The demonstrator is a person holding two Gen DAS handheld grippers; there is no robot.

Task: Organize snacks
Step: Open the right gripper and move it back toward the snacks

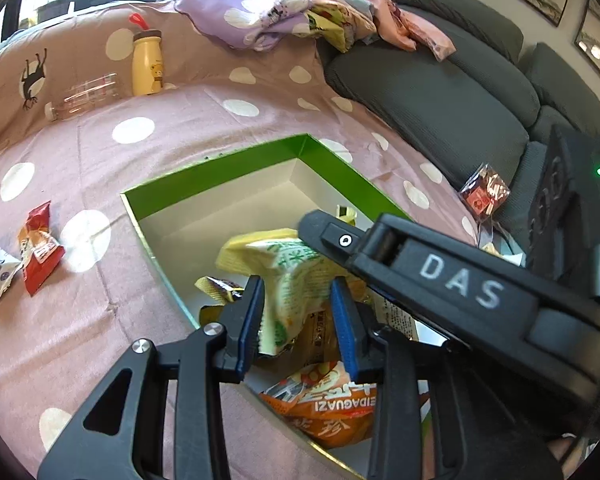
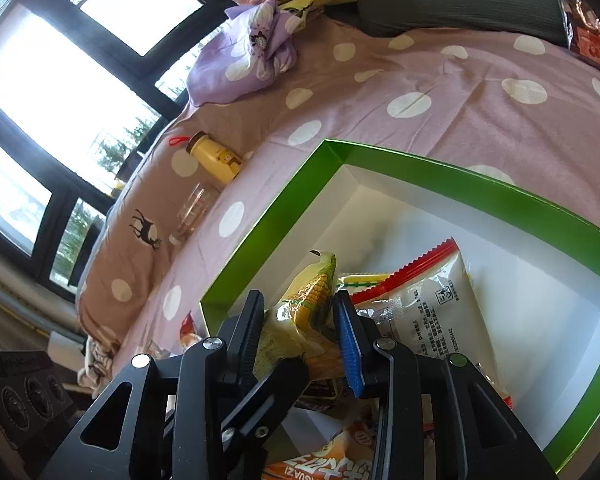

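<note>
snack packets [image 1: 292, 280] in box [image 1: 220, 176] | box on bedspread [image 1: 100, 320] | bottle [image 1: 147, 62] behind box

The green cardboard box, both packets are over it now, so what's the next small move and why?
Probably open both hand-held grippers. The left hand-held gripper pinches a pale yellow-green snack packet, the right hand-held gripper a yellow corn-print packet, both already inside the green cardboard box.

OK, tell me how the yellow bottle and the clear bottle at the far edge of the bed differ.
The yellow bottle stands upright; the clear bottle lies on its side. The yellow bottle is opaque, with a bear picture and a brown cap with a red loop; the clear bottle is see-through, with a pale cap. Both rest on the spotted bedspread, beside each other, outside the green box.
</note>
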